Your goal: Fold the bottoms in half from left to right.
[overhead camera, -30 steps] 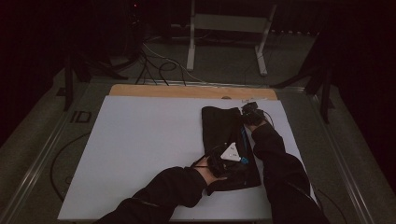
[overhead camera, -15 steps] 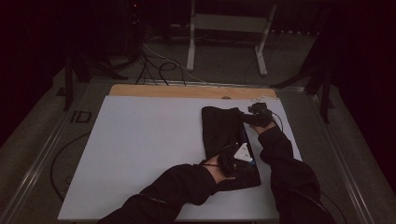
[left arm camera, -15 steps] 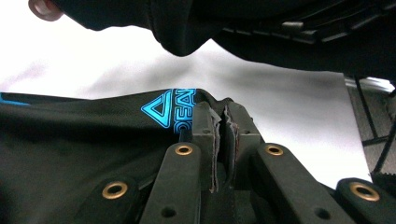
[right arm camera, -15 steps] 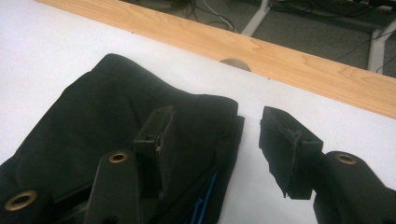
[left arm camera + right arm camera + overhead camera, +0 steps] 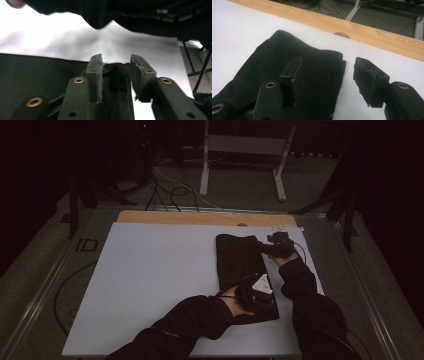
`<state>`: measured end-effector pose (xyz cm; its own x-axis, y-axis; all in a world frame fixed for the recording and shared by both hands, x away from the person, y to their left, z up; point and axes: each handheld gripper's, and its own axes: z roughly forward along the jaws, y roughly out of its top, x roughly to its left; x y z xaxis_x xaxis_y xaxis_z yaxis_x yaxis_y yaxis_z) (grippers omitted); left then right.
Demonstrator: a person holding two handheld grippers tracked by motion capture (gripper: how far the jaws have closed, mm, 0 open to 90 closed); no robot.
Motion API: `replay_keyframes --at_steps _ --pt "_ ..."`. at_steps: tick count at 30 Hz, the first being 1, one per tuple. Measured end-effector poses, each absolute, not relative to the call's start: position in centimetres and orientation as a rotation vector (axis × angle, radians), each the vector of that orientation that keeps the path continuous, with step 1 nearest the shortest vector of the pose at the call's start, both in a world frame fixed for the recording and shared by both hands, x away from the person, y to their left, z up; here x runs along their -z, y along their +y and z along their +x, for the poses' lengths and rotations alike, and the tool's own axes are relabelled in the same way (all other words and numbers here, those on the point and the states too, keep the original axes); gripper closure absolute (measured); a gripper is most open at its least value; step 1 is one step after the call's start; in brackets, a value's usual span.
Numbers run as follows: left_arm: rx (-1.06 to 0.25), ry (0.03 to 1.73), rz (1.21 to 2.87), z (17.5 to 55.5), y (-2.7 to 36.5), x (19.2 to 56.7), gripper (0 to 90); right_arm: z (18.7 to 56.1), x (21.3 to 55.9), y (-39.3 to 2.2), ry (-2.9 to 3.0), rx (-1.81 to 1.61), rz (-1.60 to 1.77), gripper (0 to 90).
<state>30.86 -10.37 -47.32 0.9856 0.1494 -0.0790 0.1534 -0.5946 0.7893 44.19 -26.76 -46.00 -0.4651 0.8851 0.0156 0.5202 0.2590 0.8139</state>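
Sleeves hide the near end of the black garment (image 5: pixel 239 260); both grippers' jaws have just been opening, gripping nothing.

The left gripper (image 5: pixel 116 72) is seen from behind its two black jaws, which have just been opening; a raised fold of the black cloth (image 5: pixel 37 77) is seen between them, touching the left pad, clear of the right; the white table surface (image 5: pixel 75 37) is seen beyond; a dark sleeve (image 5: pixel 82 10) is seen across the top.
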Motion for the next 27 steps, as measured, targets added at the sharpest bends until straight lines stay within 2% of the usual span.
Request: replay_keyframes --at_steps 7,10,13,15,21,24,27 --pt "-0.036 0.240 2.183 31.1 -9.2 46.7 56.6 43.7 45.7 -26.7 2.088 -1.104 1.266 35.0" --pt "-0.046 0.257 2.163 31.0 -8.7 46.6 51.5 43.5 45.6 -26.5 2.094 -1.124 1.263 32.9" --pt "-0.067 0.273 2.149 31.1 -8.1 46.5 43.0 43.1 45.5 -26.3 2.108 -1.155 1.239 29.0" --pt "-0.077 0.290 2.154 31.3 -7.7 46.5 39.5 42.8 45.5 -26.1 2.132 -1.183 1.218 23.1" --pt "-0.102 0.366 2.172 31.9 -6.8 46.6 12.9 42.2 45.5 -25.7 2.137 -1.248 1.184 18.2" --pt "-0.080 0.383 2.191 32.3 -6.4 46.8 4.2 42.0 45.6 -25.5 2.142 -1.256 1.173 17.7" --pt "-0.065 0.398 2.191 32.6 -5.8 46.9 1.9 41.8 46.0 -25.3 2.165 -1.264 1.168 15.0"
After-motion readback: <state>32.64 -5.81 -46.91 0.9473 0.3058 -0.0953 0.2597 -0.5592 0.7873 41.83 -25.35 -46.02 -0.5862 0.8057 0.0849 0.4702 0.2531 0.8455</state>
